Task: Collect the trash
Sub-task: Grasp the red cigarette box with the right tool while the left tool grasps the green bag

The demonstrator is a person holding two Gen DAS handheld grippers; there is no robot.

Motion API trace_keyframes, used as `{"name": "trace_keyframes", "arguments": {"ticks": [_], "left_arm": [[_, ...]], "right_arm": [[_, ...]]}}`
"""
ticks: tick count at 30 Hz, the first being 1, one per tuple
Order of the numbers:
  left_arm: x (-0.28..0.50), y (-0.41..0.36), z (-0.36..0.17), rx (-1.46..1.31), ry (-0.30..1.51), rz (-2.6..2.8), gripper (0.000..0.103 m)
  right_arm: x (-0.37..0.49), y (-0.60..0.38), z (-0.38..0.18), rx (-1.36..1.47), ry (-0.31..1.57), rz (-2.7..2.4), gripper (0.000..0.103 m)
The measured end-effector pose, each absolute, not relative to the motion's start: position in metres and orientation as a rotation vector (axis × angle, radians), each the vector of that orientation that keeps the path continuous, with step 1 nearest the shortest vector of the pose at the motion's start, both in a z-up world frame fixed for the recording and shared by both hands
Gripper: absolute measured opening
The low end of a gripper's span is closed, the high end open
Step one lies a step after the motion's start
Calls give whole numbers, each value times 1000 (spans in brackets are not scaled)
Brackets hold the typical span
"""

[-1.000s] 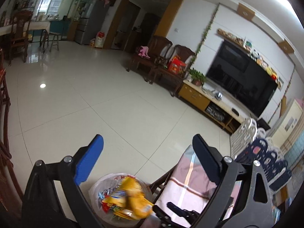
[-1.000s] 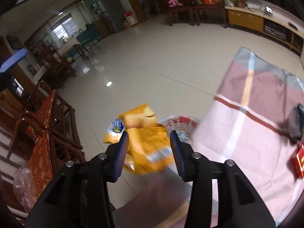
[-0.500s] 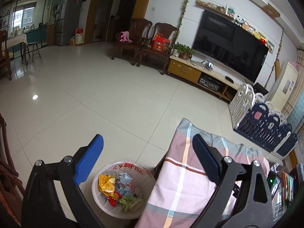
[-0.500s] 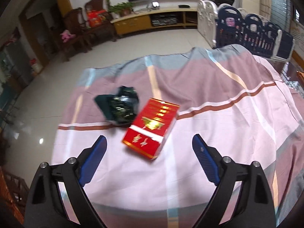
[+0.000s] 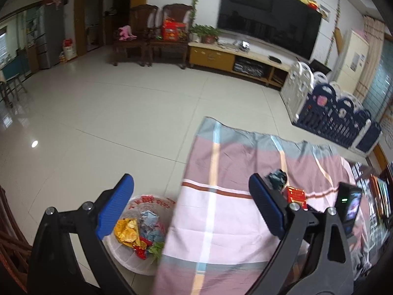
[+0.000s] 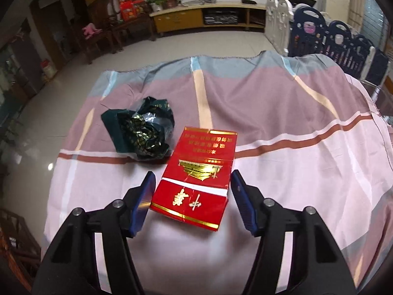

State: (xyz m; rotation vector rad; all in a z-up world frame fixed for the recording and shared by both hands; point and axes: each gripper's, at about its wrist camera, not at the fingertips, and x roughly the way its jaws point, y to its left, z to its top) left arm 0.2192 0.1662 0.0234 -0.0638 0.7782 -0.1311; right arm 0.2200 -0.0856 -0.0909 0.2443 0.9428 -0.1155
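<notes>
One red carton (image 6: 196,174) with gold Chinese characters lies on the tablecloth (image 6: 294,172), between the spread jaws of the right gripper (image 6: 192,186). One dark green wrapper (image 6: 142,132) lies beside it. Left gripper (image 5: 191,196): jaws spread, empty, above the trash bin (image 5: 147,223).

Flat red carton (image 6: 196,177), crumpled dark-green wrapper (image 6: 142,132) just beside, on cloth

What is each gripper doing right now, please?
Left gripper: open, holding nothing.
Right gripper: open, straddling the red cigarette pack, not yet clamped.
</notes>
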Motion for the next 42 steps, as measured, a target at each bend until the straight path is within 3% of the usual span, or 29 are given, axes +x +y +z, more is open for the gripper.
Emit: {"name": "trace_keyframes", "arguments": {"ticks": [1,3,11,13,14,15,22,23,24,25,29,31,32,35,42], "left_arm": [[222,156,20,-50,793,-149,94],[228,131,9,-15,823,-193,94],[255,43,-53,47,958,-285,94],[261,31,-65,40,972,-286,94],[265,26,-69,31,975,-287,94],[270,21,-72,11,978,-292,94],[297,10,-87,-69,1005,-271,93],[299,9,-88,-77,1006,-271,93],[301,7,-88,-82,1006,-275,93],[302,3,-88,-82,1003,-277,92],[308,-12,-90,-66,1013,-296,84],[313,-20,-97,-53,1039,-307,71],[316,-23,-103,-54,1064,-319,52],[315,-25,-108,-49,1054,-337,38],[272,-17,-52,63,953,-345,36]], "right_arm": [[209,-96,-83,248,926,-86,60],[194,-112,-66,250,906,-33,31],[174,-155,-28,263,875,30,30],[178,-148,-40,255,924,57,46],[179,-143,-48,253,931,58,66],[179,-140,-53,242,916,40,72],[191,-111,-91,128,966,67,72],[194,-109,-97,128,980,80,70],[195,-109,-101,138,999,93,55],[196,-110,-103,140,1015,102,55],[188,-126,-79,166,984,93,55],[181,-142,-56,219,963,104,55],[177,-150,-46,243,953,110,55],[164,-174,-14,272,891,110,55],[166,-196,2,304,890,107,55]]}}
